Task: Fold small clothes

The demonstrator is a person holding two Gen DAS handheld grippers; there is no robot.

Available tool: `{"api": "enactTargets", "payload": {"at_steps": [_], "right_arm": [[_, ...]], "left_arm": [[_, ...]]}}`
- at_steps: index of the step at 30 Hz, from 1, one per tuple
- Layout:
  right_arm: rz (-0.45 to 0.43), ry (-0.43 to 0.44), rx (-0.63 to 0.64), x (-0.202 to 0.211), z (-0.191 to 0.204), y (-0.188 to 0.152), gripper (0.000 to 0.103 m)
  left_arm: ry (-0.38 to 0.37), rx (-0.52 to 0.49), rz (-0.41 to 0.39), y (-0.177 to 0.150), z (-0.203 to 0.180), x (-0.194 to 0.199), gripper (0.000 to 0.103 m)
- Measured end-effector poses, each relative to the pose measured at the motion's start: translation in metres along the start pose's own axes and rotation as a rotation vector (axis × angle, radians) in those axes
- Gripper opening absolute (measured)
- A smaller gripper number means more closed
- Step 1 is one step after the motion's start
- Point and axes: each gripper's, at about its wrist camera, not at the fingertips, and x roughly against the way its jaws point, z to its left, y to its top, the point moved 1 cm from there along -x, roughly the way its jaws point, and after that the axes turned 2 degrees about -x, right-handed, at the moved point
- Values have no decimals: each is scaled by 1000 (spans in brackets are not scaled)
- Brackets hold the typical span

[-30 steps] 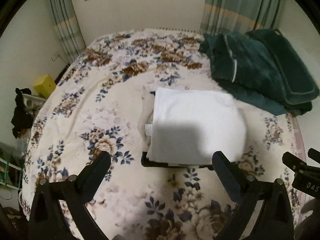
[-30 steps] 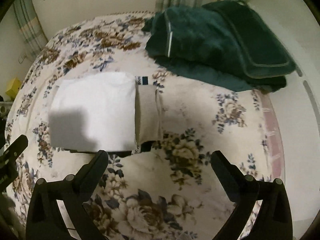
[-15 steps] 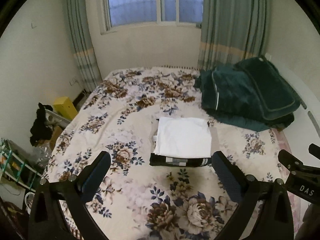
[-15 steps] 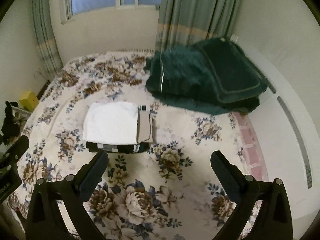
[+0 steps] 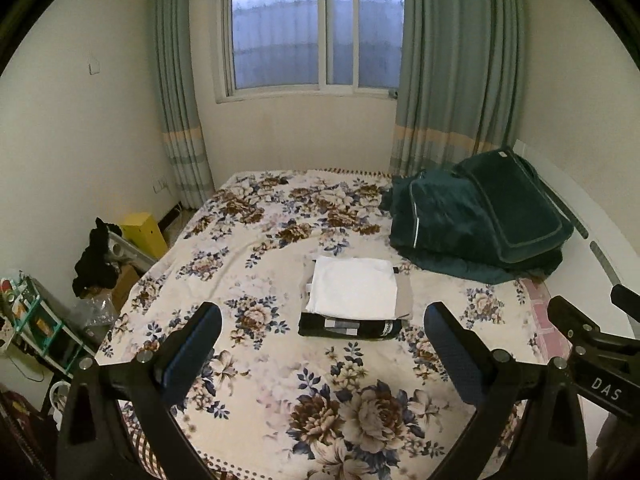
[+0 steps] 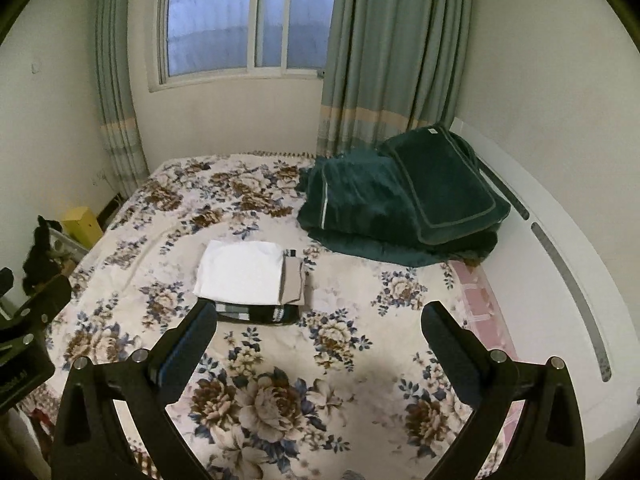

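left hand-held gripper (image 5: 322,330): spread wide, holding nothing | right hand-held gripper (image 6: 319,330): spread wide, holding nothing | folded clothes stack (image 5: 354,300): mid-bed (image 5: 256,264), white piece on top, near green blanket (image 5: 476,224)

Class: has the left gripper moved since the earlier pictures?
Yes. The left gripper has pulled back: the folded stack looks farther away, and the window now shows.

Home bedroom (floral bed (image 5: 304,392), curtained window (image 5: 316,28))
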Motion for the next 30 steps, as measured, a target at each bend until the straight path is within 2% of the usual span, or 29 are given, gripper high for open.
{"api": "enactTargets", "payload": {"at_steps": [6, 13, 30], "right_arm": [[-38, 25, 8, 31, -6, 2, 103], [-50, 51, 12, 46, -8, 0, 103], [-50, 81, 31, 49, -1, 1, 103]], "left_arm": [[-7, -2, -33, -3, -2, 24, 103], [-7, 20, -58, -8, 2, 42, 103], [21, 21, -49, -15, 7, 48, 103]]}}
